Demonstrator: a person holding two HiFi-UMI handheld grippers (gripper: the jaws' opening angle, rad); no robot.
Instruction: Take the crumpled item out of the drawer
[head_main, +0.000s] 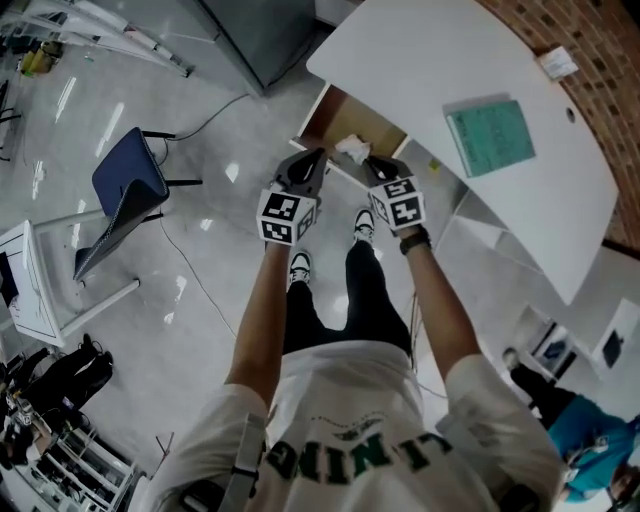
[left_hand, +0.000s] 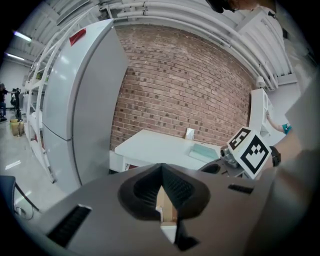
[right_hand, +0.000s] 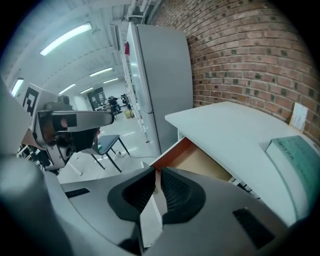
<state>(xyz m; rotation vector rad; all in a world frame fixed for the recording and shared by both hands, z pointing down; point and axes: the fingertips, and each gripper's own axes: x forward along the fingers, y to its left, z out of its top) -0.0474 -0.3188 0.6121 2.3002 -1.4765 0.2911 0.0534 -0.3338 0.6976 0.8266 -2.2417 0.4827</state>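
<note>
The wooden drawer (head_main: 340, 118) stands pulled out from under the white table (head_main: 420, 50). A white crumpled item (head_main: 351, 149) sits at the drawer's front edge, at the tips of my right gripper (head_main: 368, 162). In the right gripper view my right gripper (right_hand: 156, 176) is shut on a strip of that white crumpled item (right_hand: 151, 218), with the drawer (right_hand: 200, 161) beyond it. My left gripper (head_main: 312, 162) hangs just left of it over the drawer front, and my left gripper (left_hand: 161, 172) is shut with nothing between its pads.
A green book (head_main: 490, 137) and a small white card (head_main: 558, 64) lie on the table. A grey cabinet (left_hand: 75, 100) stands left of the table by the brick wall. A blue chair (head_main: 128, 185) and a cable are on the floor to the left. My feet (head_main: 300, 265) stand below the drawer.
</note>
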